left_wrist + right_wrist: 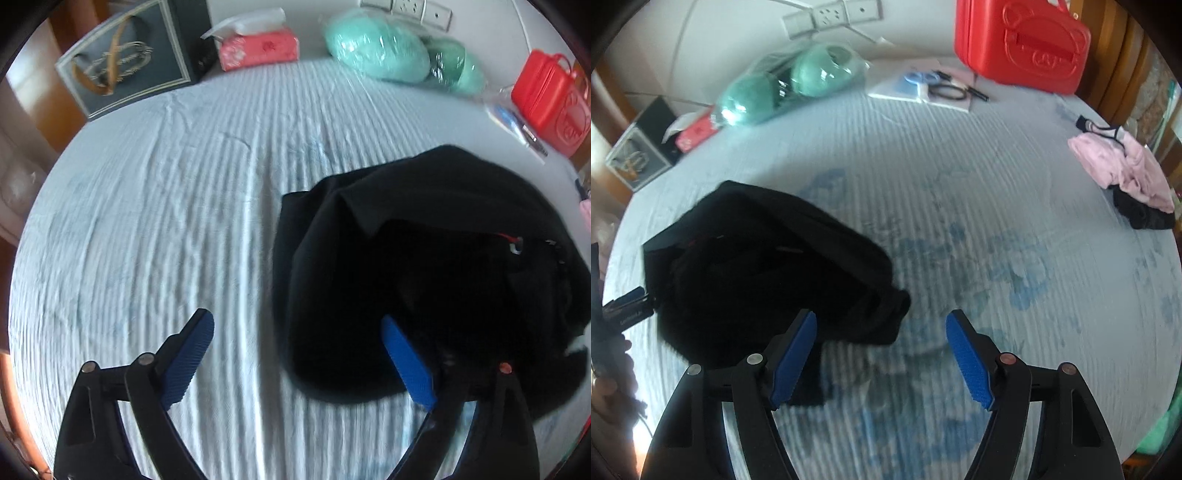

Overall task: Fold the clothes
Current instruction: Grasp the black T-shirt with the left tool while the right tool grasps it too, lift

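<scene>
A black garment lies bunched on the pale blue striped bedsheet, right of centre in the left wrist view. It also shows in the right wrist view, at the left. My left gripper is open and empty, hovering above the sheet with its right finger over the garment's near edge. My right gripper is open and empty, its left finger over the garment's lower right edge. A pink garment lies on a dark one at the bed's right edge.
Along the far side stand a dark framed box, a pink tissue pack, mint-green yarn in plastic, a red plastic case and a plastic pouch with small items. Wall sockets are behind.
</scene>
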Demonstrator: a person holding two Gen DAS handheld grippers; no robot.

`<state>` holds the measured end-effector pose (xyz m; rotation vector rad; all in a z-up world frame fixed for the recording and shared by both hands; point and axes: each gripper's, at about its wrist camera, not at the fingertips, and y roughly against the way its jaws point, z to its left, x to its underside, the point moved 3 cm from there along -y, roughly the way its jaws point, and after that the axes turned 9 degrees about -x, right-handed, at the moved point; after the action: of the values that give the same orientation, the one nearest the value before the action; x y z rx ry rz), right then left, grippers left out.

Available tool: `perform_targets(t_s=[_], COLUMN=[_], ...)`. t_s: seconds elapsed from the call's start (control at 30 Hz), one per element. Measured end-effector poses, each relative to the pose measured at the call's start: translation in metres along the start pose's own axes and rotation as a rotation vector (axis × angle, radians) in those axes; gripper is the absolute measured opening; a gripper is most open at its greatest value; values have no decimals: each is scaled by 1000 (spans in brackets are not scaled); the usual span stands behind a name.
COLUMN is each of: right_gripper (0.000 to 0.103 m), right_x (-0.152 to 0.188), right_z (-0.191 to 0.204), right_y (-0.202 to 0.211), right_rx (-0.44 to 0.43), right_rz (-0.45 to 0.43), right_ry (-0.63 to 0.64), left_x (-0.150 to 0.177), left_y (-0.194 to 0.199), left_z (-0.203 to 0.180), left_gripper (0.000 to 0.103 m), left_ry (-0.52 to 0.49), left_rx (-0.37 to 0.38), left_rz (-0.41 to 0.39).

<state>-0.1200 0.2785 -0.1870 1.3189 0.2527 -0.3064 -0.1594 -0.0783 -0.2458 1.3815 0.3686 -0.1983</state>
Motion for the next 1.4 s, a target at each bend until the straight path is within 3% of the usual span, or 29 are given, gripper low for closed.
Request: perform_targets(t_s=[0.07, 0.13, 0.2, 0.27, 0.3, 0.33, 0.43, 0.57, 0.67, 0.83, 1.0, 1.1, 1.2, 1.27, 1.33, 1.4], right_gripper=[79, 91, 91, 78, 32, 8, 7, 7, 7, 7, 7, 7, 9, 17, 44, 51], right_x=[-4, -7, -9, -11, -14, -17, -32, -62, -74, -81, -88, -102, -126, -142, -155, -166], right_z=[-1, 0, 1, 4, 6, 9, 18, 38, 56, 82, 90, 95, 101, 107, 113, 114], right_y=[-13, -27, -39, -49, -48, -46, -23, 67, 130, 206, 229, 219, 180, 146, 115, 83], right_rx=[-6, -3, 3, 0, 6, 14, 28, 19, 8, -13, -80, -117, -149, -186, -183, -173], right_rz=[20, 41, 56, 65, 60, 53, -25, -283, -443, -635, -669, -635, -554, -483, -432, -372], right_ry=[1, 7, 17, 36, 48, 60, 103, 178, 239, 299, 314, 327, 340, 343, 336, 311], left_x=[-5, -9, -12, -15, -18, -21, -37, -54, -56, -53, -59, -74, -96, -114, -135, -152], left_y=[-8, -9, -4, 2, 6, 11, 40, 99, 163, 248, 282, 262, 220, 183, 142, 98], left_z=[-2, -3, -7, -8, -5, -1, 24, 54, 73, 120, 144, 146, 157, 165, 171, 174], left_gripper=[92, 88, 60, 10, 8, 8, 8, 8, 8, 8, 8, 8, 8, 8, 8, 9], left_ry=[15, 8, -12, -33, -22, -4, 69, 125, 144, 218, 243, 264, 307, 334, 345, 319], left_rx=[21, 22, 39, 13, 12, 17, 39, 77, 51, 3, 5, -48, -108, -167, -197, -175], left_rz=[5, 9, -7, -20, -31, -42, -97, -222, -370, -557, -607, -575, -493, -434, -366, -256])
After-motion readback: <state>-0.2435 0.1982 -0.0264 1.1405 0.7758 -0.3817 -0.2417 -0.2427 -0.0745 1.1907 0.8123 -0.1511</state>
